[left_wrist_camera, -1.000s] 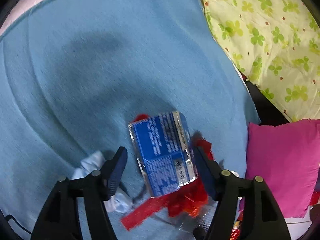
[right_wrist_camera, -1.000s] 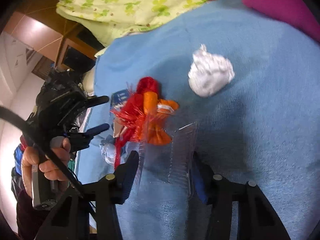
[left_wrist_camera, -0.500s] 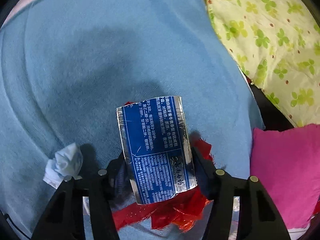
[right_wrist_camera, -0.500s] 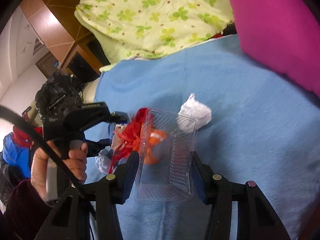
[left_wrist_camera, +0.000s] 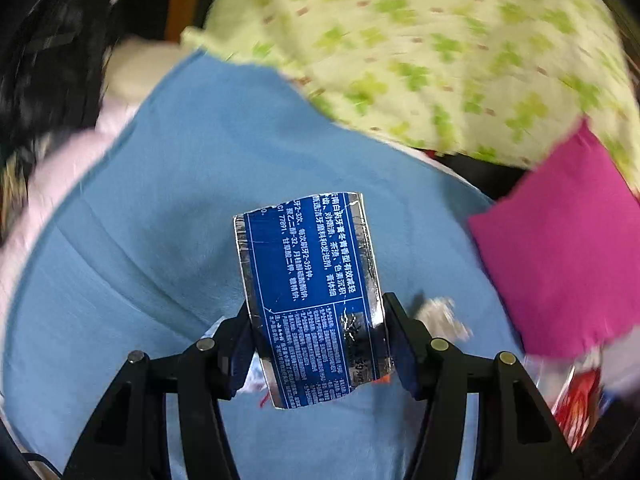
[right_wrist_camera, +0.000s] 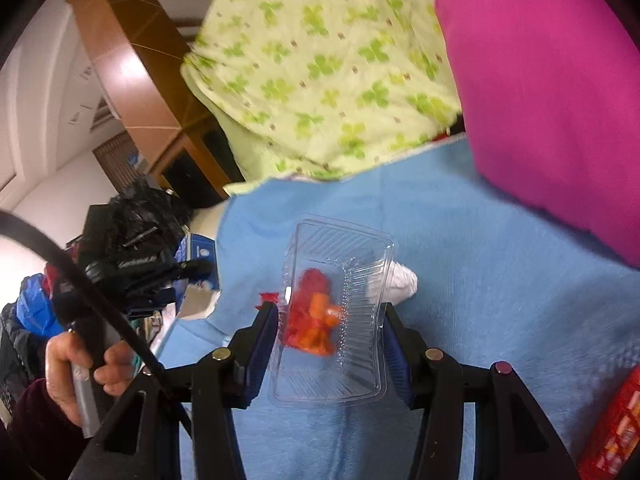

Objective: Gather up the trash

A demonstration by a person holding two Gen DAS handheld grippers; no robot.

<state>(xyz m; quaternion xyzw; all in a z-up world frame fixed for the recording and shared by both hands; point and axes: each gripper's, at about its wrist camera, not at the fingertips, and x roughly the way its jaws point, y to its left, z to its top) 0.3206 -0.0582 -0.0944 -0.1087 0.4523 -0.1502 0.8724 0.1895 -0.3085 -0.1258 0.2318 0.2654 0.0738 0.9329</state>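
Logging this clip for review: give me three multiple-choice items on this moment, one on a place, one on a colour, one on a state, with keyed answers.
1. Where is the crumpled white tissue in the right wrist view?
A. On the blue blanket, behind the clear plastic tray
B. On the pink cushion
C. Inside the tray

2. What colour is the printed face of the carton piece in the left gripper?
A. Green
B. Dark blue with white text
C. Yellow

3. What state is the right gripper in?
A. Open and empty
B. Out of view
C. Shut on the tray

Answers: 1 A, the tissue shows past the tray's far right edge, on the blanket. 2 B, white print on blue, silver edges. 3 C, both fingers press the tray's sides.
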